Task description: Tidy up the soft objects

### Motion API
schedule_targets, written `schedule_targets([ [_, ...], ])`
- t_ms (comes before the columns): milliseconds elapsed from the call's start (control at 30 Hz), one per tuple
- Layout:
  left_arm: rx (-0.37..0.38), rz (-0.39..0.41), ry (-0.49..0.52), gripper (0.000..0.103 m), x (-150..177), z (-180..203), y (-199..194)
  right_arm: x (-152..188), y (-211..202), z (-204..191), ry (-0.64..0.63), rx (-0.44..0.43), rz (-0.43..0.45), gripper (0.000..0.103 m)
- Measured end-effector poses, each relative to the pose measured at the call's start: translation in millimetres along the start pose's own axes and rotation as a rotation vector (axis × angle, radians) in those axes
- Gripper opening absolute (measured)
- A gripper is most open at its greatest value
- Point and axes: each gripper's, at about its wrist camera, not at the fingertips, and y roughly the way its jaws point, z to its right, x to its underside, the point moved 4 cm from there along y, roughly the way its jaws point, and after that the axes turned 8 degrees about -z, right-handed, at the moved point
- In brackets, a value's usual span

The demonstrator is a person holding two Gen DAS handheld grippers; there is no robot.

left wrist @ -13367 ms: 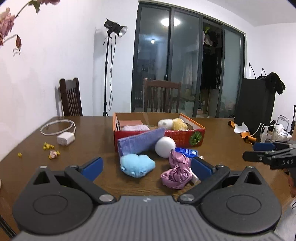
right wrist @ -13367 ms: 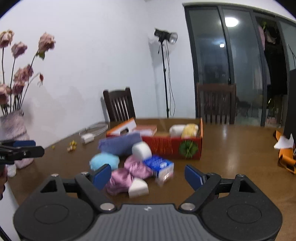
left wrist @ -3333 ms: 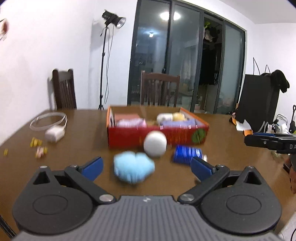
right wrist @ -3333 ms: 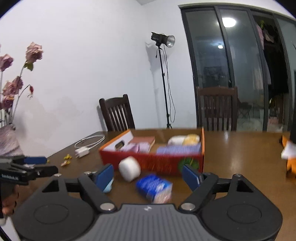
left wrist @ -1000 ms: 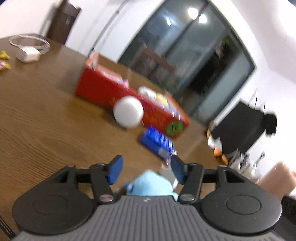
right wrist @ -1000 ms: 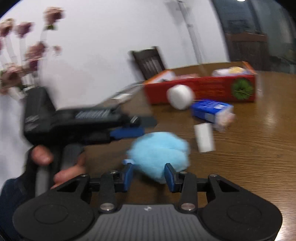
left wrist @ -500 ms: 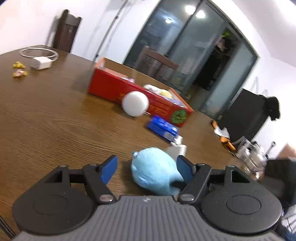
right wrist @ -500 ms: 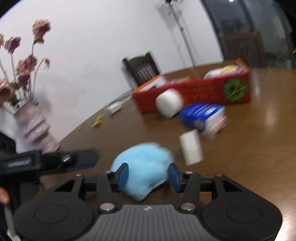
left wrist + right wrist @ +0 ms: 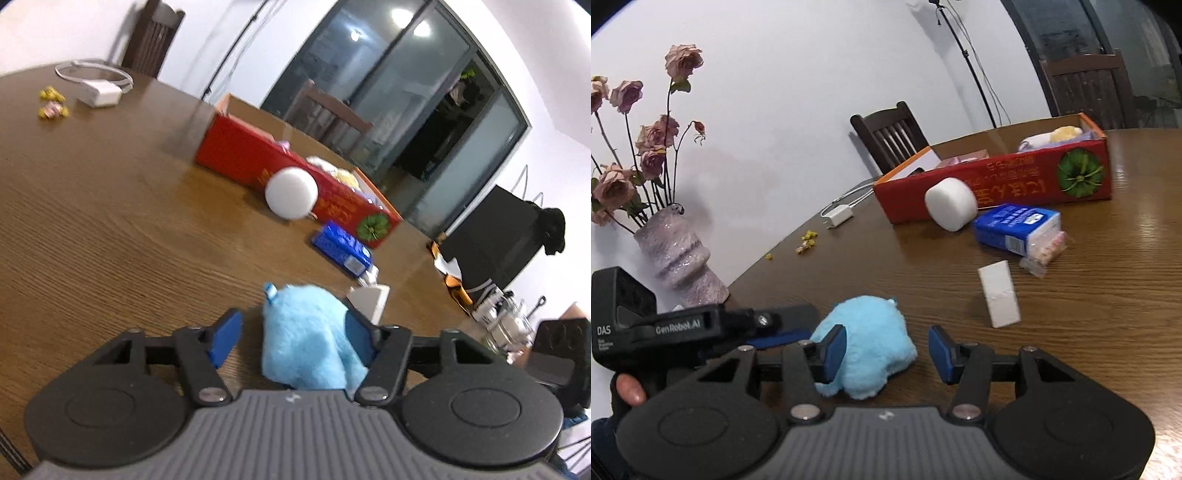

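Observation:
A light blue plush toy (image 9: 310,339) lies on the wooden table (image 9: 110,229) between the open fingers of my left gripper (image 9: 291,338), pressed against the right finger. In the right wrist view the plush (image 9: 868,347) lies between the open fingers of my right gripper (image 9: 886,349), against its left finger, with the left gripper (image 9: 775,328) beside it. A white foam ball (image 9: 291,194) leans on the red cardboard box (image 9: 258,162), which holds several soft items. A blue tissue pack (image 9: 1015,229) and a white foam block (image 9: 999,299) lie nearby.
A pink vase of dried roses (image 9: 676,262) stands at the table's left edge. A white charger with cable (image 9: 98,98) and small yellow bits (image 9: 51,103) lie far left. Wooden chairs (image 9: 890,136) and a light stand are behind the table.
Both grippers have closed in around the blue plush, which now sits between the fingers of each. The right gripper's fingers have spread wider than half a second ago.

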Motion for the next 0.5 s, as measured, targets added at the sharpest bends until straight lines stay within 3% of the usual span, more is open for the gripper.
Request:
schedule_targets([
  [200,0.055,-0.058,-0.023,0.034,3,-7,11,2,17,0,0.049,-0.034,-0.049,0.047],
  [300,0.070,-0.051,-0.044,0.034,-3,-4,14,-1,19,-5,0.043,-0.041,-0.049,0.039],
  [400,0.118,-0.023,-0.021,0.034,-29,7,16,-21,9,-2,0.048,-0.045,-0.002,0.039],
  [500,0.158,0.012,0.037,0.034,-78,22,27,-66,0,5,0.006,-0.028,0.056,0.039],
])
